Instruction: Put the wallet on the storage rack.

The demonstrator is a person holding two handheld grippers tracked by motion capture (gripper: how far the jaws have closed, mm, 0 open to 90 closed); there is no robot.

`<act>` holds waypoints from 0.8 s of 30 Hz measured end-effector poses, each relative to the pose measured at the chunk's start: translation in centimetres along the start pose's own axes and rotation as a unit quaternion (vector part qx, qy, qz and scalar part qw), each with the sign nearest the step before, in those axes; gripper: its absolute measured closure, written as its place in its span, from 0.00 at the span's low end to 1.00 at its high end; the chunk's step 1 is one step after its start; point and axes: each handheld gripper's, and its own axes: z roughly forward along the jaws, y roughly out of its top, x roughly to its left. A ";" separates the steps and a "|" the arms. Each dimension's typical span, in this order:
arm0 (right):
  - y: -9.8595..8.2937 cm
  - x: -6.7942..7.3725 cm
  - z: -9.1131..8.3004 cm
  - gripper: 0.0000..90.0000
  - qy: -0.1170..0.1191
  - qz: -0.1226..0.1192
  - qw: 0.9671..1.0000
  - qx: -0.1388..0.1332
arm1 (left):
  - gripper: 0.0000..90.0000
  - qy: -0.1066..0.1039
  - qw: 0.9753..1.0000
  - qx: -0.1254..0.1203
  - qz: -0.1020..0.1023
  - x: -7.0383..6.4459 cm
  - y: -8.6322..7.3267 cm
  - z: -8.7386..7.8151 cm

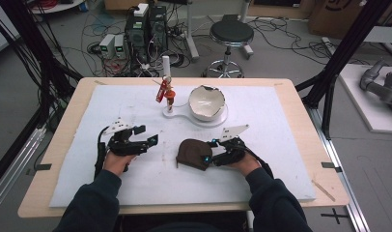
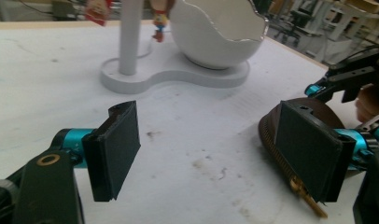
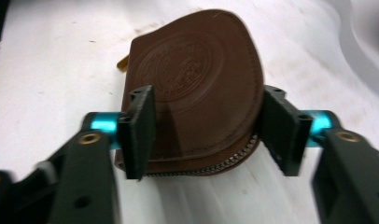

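1. Two grippers work low in the high view. The right gripper (image 1: pixel 214 153), lower centre-right, has its jaws on either side of the brown leather pouch (image 1: pixel 194 153), which lies on the white mat (image 1: pixel 281 145) just below centre. In the right gripper view the jaws touch or nearly touch the pouch's (image 3: pixel 197 88) flanks, probably pinning it steady; whether they squeeze it I cannot tell.
2. The left gripper (image 1: pixel 147 137), lower centre-left, has its jaws spread wide with nothing between them and points toward the pouch. In the left gripper view the brass zip pull (image 2: pixel 309 196) sticks out at lower right, beside the far jaw: likely what this gripper is after.
3. Farther up, above centre, a white stand (image 1: pixel 196 117) carries a broken-egg-shaped bowl (image 1: pixel 207 102) and a post (image 1: pixel 166 72) with a small figure (image 1: pixel 170 96) hanging, out of the way.
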 end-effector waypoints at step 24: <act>1.0 1.6 -0.5 0.70 -0.020 -0.090 0.995 -0.040 | 0.47 -0.129 0.986 0.099 0.030 -4.4 -0.9 5.0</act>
